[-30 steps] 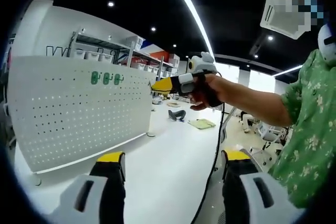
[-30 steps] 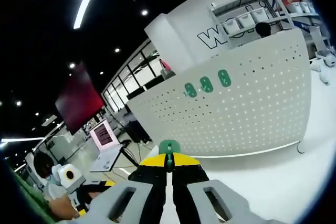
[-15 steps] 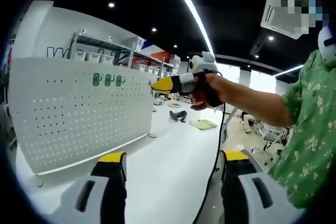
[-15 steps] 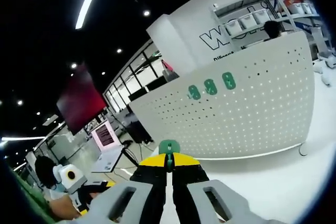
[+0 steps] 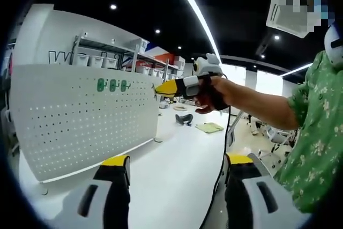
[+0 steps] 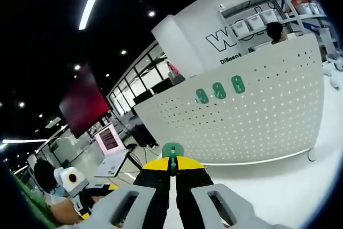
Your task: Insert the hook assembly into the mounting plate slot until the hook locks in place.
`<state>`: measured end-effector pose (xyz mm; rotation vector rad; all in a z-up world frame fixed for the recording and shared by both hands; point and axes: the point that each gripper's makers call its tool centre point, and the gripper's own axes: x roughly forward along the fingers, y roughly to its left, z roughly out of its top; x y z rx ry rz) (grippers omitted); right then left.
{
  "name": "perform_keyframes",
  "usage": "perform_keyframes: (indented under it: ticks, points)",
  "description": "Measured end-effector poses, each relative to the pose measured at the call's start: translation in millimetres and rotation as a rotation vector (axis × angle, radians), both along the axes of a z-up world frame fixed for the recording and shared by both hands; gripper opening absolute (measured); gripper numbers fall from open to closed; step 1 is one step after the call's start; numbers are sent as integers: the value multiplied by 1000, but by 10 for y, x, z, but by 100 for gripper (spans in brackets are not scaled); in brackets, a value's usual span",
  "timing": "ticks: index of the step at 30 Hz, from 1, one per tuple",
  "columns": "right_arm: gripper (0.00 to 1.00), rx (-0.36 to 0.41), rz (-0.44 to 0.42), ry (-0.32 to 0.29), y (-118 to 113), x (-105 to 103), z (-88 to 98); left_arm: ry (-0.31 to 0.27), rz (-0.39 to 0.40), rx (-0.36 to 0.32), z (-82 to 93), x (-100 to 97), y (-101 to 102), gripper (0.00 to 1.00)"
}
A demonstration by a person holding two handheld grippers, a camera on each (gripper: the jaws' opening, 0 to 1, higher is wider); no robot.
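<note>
A white perforated mounting plate [image 5: 80,122] [image 6: 252,116] stands upright on the white table. Three green hooks [image 5: 111,85] [image 6: 218,90] sit in a row near its top edge. My right gripper [image 6: 172,165] is shut on a green hook [image 6: 172,152], held in the air in front of the plate and apart from it. In the left gripper view the right gripper [image 5: 163,88] comes in from the right in a person's hand, near the plate's top right corner. My left gripper [image 5: 174,164] hangs open over the table with nothing between its jaws.
The white table [image 5: 177,159] runs away to the right of the plate, with small objects [image 5: 185,119] and a yellow-green cloth [image 5: 209,127] far back. Shelving with bins [image 5: 107,57] stands behind the plate. A person in a green shirt [image 5: 316,132] is at the right. A cable [image 5: 220,159] hangs down.
Both views have drifted slightly, so the plate and its hooks sit a little further right in each picture. The right gripper still holds the hook; the left stays open.
</note>
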<state>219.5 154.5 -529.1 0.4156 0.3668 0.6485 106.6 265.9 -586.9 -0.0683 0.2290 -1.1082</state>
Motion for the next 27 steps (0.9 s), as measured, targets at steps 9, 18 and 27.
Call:
perform_keyframes:
  ticks: [9, 18, 27]
  points:
    - [1, 0, -19, -6, -73, 5, 38, 4, -12, -6, -6, -22, -26, 73]
    - [1, -3, -53, -24, -68, 84, 64, -3, -15, -9, 28, -3, -12, 73]
    - [1, -58, -90, -92, 88, 302, 157, -15, -2, 1, 97, 119, 90, 72]
